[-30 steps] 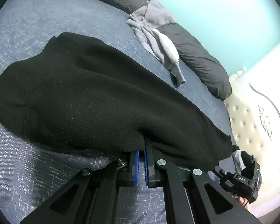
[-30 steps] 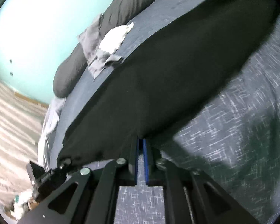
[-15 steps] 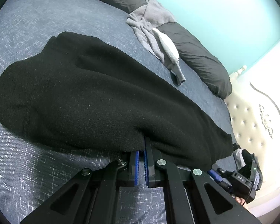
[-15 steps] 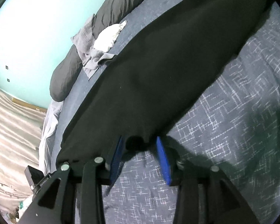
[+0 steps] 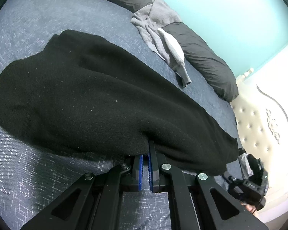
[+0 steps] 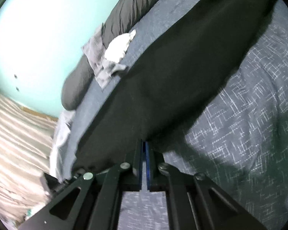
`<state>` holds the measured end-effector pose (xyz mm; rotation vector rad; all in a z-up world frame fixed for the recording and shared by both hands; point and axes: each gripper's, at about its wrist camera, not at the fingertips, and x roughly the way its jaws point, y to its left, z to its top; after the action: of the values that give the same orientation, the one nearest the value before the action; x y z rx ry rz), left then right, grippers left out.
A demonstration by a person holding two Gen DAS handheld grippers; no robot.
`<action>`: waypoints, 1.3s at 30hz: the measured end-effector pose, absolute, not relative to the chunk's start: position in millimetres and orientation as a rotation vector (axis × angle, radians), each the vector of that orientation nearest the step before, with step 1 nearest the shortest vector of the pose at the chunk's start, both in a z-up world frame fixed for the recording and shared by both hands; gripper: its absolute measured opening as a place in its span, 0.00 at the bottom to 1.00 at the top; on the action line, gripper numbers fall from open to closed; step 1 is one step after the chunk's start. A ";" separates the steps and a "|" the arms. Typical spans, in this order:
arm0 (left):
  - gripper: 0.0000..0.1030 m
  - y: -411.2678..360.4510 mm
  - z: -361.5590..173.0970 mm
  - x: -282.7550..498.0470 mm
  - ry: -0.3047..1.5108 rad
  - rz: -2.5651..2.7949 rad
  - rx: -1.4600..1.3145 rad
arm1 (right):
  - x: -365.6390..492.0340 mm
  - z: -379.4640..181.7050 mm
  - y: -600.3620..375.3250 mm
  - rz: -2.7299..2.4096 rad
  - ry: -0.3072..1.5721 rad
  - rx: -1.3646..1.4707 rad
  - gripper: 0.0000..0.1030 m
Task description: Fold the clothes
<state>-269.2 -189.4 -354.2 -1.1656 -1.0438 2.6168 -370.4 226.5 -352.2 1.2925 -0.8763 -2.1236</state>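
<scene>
Pinching the near hem of the black garment [image 5: 105,99], left gripper [image 5: 145,154] and right gripper [image 6: 144,149] both have jaws pressed together on cloth. It lies across the bed [image 5: 28,172]; farther off, grey clothes [image 5: 155,23] rest against dark pillows [image 5: 205,57].

Bedroom with a turquoise wall [image 5: 230,9] and a bed in a dark blue crosshatch cover [image 5: 28,172]. Long dark grey pillows [image 5: 205,57] run along it, white tufted headboard [image 5: 259,126] at one end, striped pale floor [image 6: 13,134].
</scene>
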 end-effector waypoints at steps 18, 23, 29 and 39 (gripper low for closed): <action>0.17 -198.3 -360.6 -262.8 -1.103 2.587 -1.213 | -369.1 -379.6 229.0 -2.088 -0.957 1.387 0.06; 0.44 -216.5 -359.7 -251.4 -1.195 2.627 -1.176 | -368.6 -377.2 232.3 -2.093 -0.982 1.377 0.06; 0.44 -242.5 -361.4 -239.1 -1.331 2.661 -1.103 | -367.7 -377.4 231.6 -2.077 -0.997 1.373 0.11; 0.00 -258.7 -360.8 -226.4 -1.358 2.672 -1.060 | -367.8 -380.3 229.6 -2.063 -1.007 1.383 0.17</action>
<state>-226.4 -258.7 -360.8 -1.0596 -1.3583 2.6720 -367.8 229.6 -380.3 1.3828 -1.0066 -2.0626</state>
